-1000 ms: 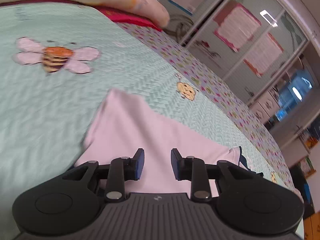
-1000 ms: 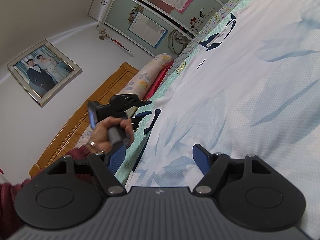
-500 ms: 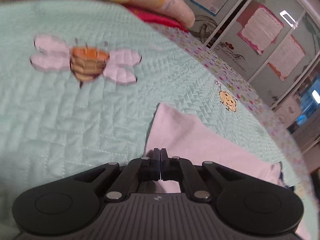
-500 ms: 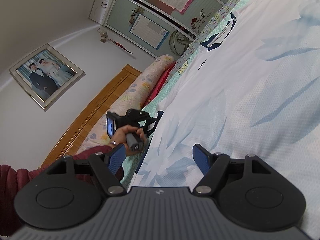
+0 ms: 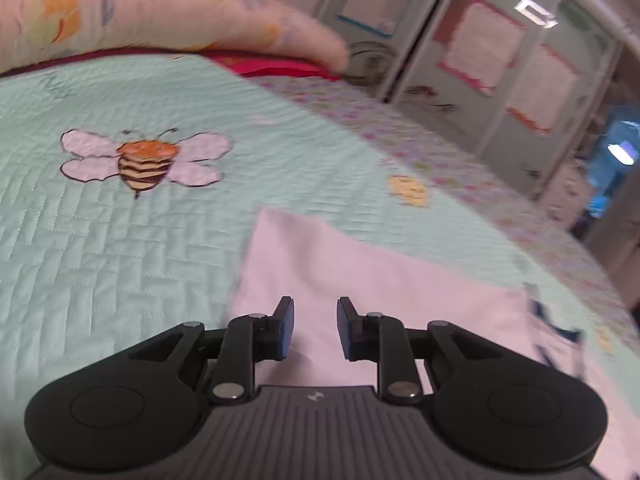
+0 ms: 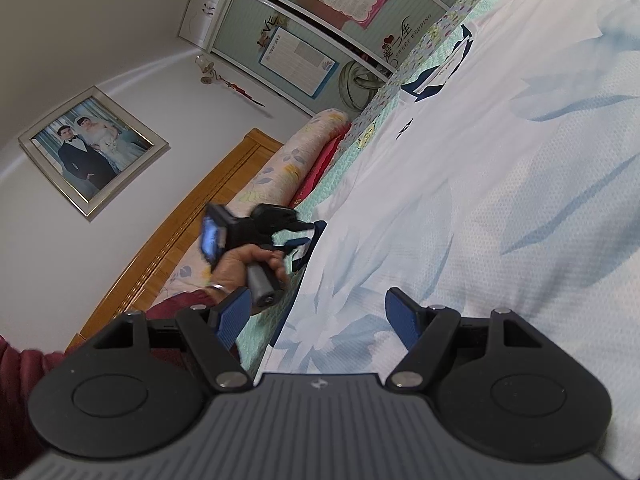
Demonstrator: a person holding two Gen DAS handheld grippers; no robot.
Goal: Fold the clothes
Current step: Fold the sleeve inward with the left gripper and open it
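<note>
We see a white shirt (image 6: pixel 500 184) with pale blue leaf shapes and a navy collar spread flat on the bed, over a mint quilted bedspread (image 5: pixel 120 260) that carries an embroidered bee (image 5: pixel 142 158). In the left wrist view one sleeve of the shirt (image 5: pixel 360 276) lies flat with its squared end pointing toward the bee, well short of it. The bedspread's flowered border runs along the far edge of the bed, beside a wall of mirrored wardrobe doors (image 5: pixel 500 64).

Our left gripper (image 5: pixel 315 328) sits low over that sleeve with its jaws a little apart; they have just been opening after a pinch. The cloth lies under and between the blue pads, but neither pad presses on it, and nothing is lifted. The right wrist view shows the same left gripper (image 6: pixel 304 240) at the shirt's edge, held by a hand (image 6: pixel 244 264) coming out of a dark red sleeve (image 6: pixel 176 308).

Our right gripper (image 6: pixel 320 316) has its jaws spread wide and holds nothing. It hangs over the shirt's lower part near the hem edge, one pad over the bedspread beside the shirt, the other over the fabric.

At the head of the bed a long floral bolster (image 6: pixel 288 160) rests on a red pillow against a wooden headboard (image 6: pixel 192 216), and a framed photograph (image 6: pixel 90 148) hangs on the wall above.
</note>
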